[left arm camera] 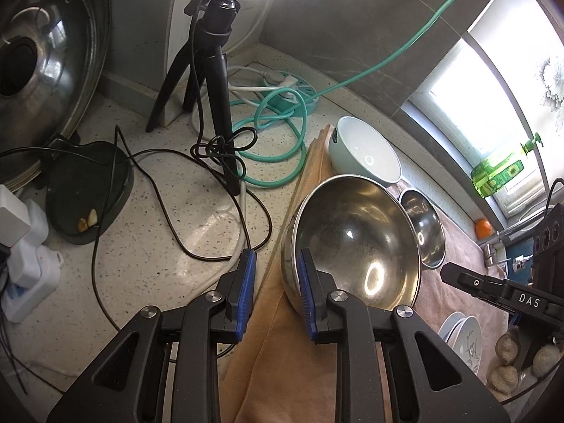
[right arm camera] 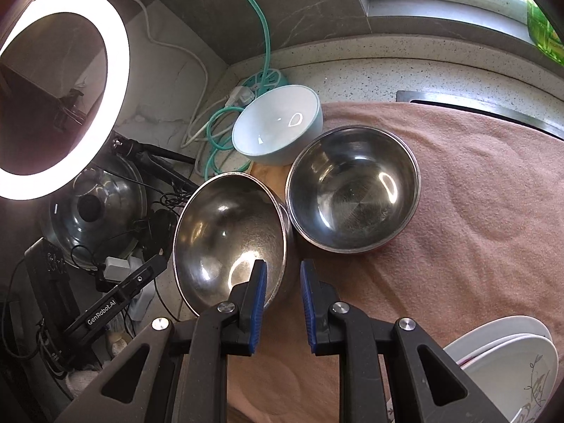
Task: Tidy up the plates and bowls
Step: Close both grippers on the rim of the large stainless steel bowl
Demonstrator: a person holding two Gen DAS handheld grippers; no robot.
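Left gripper [left arm camera: 276, 275]: blue pads part-way apart, straddling the left rim of the large steel bowl [left arm camera: 356, 246], one pad over the inner edge, the other outside with tan cloth [left arm camera: 268, 352] showing in the gap. Cannot tell whether pressed onto the wall.

Right gripper [right arm camera: 282, 278]: pads likewise part-way apart, set across the opposite rim of the same bowl, one pad inside, one just outside. Again no telling whether clamped or merely around it.

Bowl itself tilted, mouth leaning toward the ring light [right arm camera: 120, 70], sitting at the edge of the pink cloth [right arm camera: 476, 194] where the tan cloth begins.

Just beside it, on the pink cloth, a second steel bowl [right arm camera: 352, 190], upright. Behind both, a pale blue-green bowl [right arm camera: 278, 123], tipped toward the camera. Near the right gripper's base, stacked white plates [right arm camera: 511, 359] with a printed sprig.

Farther out on the speckled counter [left arm camera: 158, 211]: a black tripod [left arm camera: 218, 70], a coiled green cable [left arm camera: 282, 162], and a pot lid [left arm camera: 46, 53] leaning against the wall.
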